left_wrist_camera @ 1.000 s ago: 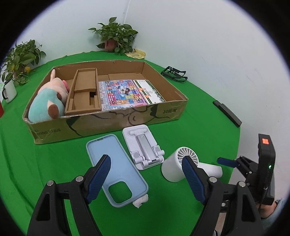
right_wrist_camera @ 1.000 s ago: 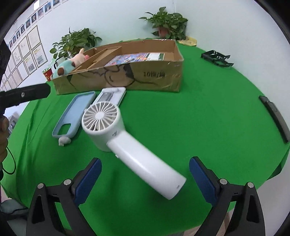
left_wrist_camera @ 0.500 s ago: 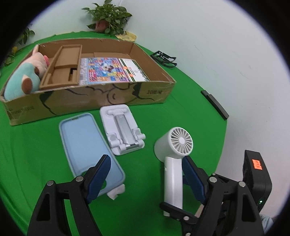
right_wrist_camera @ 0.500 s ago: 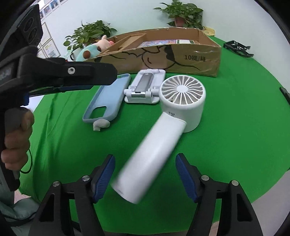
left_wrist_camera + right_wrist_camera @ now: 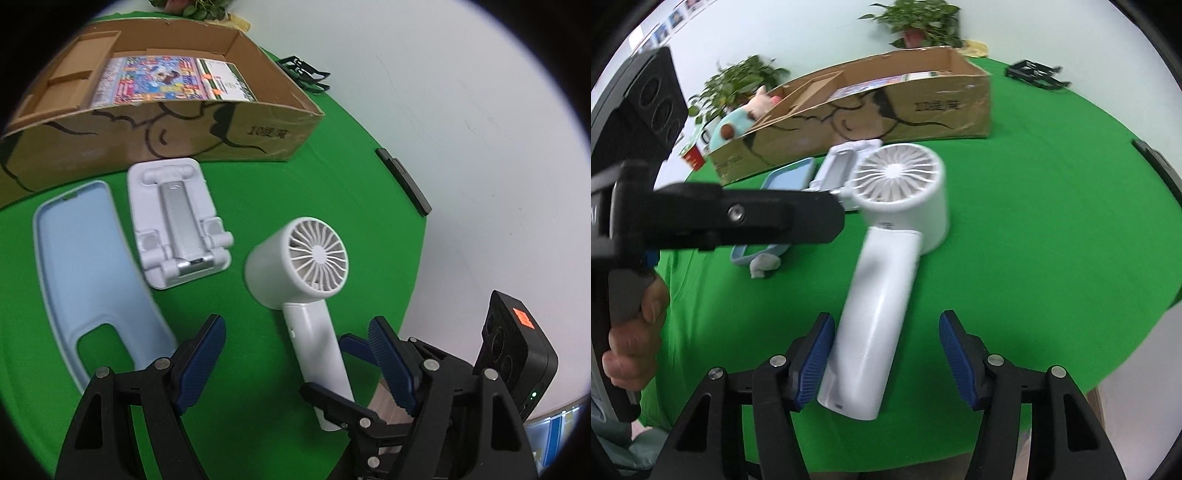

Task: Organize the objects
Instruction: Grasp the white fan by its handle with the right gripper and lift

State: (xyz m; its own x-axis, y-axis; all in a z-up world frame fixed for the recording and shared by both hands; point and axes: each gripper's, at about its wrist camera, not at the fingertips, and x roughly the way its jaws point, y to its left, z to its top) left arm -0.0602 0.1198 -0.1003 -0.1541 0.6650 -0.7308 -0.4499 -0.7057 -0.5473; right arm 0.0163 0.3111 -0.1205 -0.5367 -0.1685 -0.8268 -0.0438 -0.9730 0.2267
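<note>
A white handheld fan [image 5: 886, 266] lies on the green desk [image 5: 1052, 258], its round head towards the cardboard box [image 5: 923, 107] and its handle pointing back into the right gripper [image 5: 886, 354]. The long axis runs straight between those jaws, which are closing; the left pad touches the handle, the right pad stands apart. The left gripper [image 5: 295, 362] hovers wide and empty just beside. The handle's end is motion-blurred, and the box's contents are partly hidden by its wall.
</note>
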